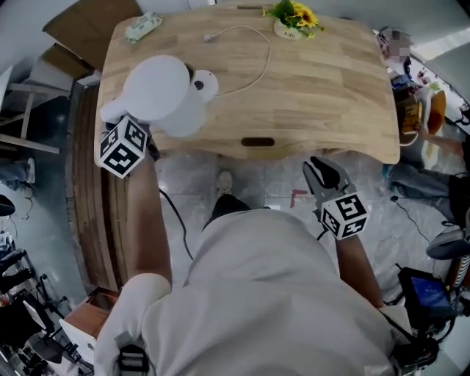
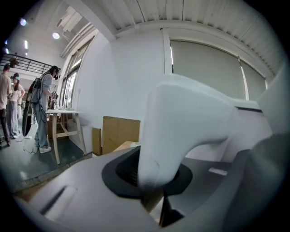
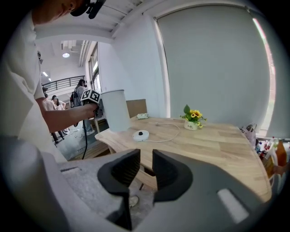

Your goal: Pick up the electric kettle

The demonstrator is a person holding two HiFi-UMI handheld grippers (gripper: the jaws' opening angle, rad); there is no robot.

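Note:
The white electric kettle (image 1: 158, 92) hangs in the air over the table's near left corner, clear of its round white base (image 1: 205, 84). My left gripper (image 1: 132, 128) is shut on the kettle's handle (image 2: 181, 127), which fills the space between the jaws of that gripper (image 2: 156, 181). In the right gripper view the kettle (image 3: 114, 115) is seen held above the base (image 3: 141, 135). My right gripper (image 1: 317, 167) hangs below the table's front edge. It (image 3: 146, 170) stands open by a narrow gap, with nothing in it.
The base's white cable (image 1: 257, 51) loops across the wooden table (image 1: 316, 110). A pot of yellow flowers (image 1: 294, 22) and a pack of wipes (image 1: 143, 26) sit at the far edge. Bottles and bags (image 1: 411, 110) crowd the floor on the right, cardboard (image 1: 81, 29) on the left.

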